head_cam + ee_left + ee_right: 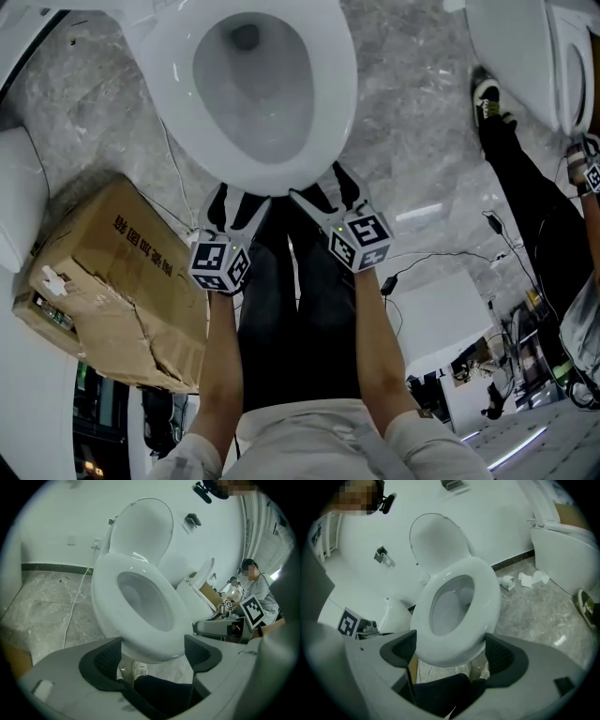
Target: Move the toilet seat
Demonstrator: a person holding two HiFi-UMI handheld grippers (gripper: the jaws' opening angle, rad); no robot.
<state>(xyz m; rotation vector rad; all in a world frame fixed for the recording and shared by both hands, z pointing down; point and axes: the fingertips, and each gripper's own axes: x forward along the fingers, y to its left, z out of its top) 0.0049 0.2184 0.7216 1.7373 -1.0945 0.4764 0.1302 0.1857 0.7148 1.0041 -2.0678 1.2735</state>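
Seat move, not yet begun as I judge it: toilet seat lies flat on the bowl, lid upright at the far wall; my left gripper and right gripper both gape empty at its near rim.

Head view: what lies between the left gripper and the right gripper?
The person's dark trousered legs fill that stretch between left gripper and right gripper, as the head view shows.
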